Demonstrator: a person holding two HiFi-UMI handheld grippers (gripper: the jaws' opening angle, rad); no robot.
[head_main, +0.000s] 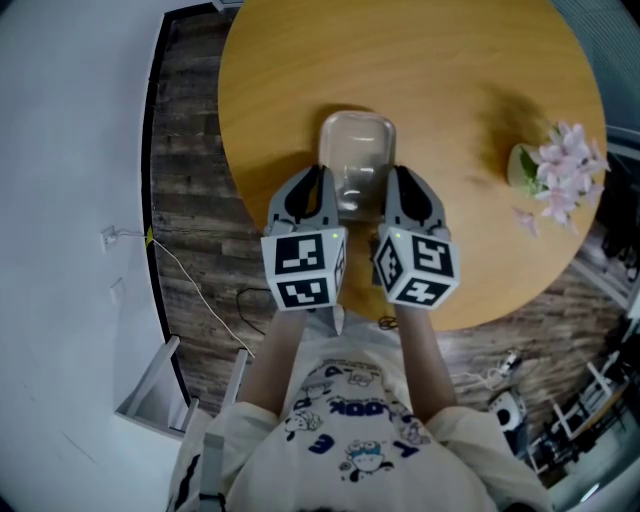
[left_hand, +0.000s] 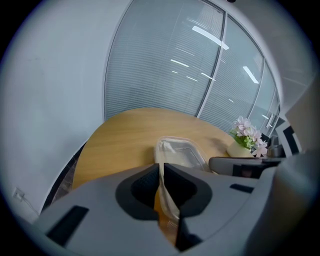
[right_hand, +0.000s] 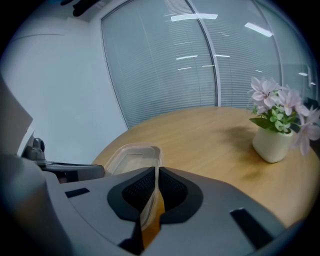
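Nearest the person, the left gripper (head_main: 320, 182) is clamping the near-left wall of a clear, rounded-rectangular plastic container (head_main: 357, 140). Its jaws are pressing almost together, with only the thin wall between them. The right gripper (head_main: 400, 182) is doing the same on the near-right wall, with its jaws closing narrowly on the plastic. Seen from the head view, the two holds are sitting at about 7 and 5 o'clock on the container.

The container appears empty. It is lying at the near middle of the round, honey-coloured wooden worktop (head_main: 430, 70), directly at 12 o'clock from the grippers. Whether its base is resting on the wood or is just clear of it cannot be told.

Judgement: the wall is looking thin and flexible, so equal, moderate pressure on both sides is advisable. Both grippers should be moving level and together, or the container may twist or spring free.

Farther off, at 3 o'clock and well apart, a small cream pot of pale pink flowers (head_main: 528, 168) is standing. Travel to that side calls for care.
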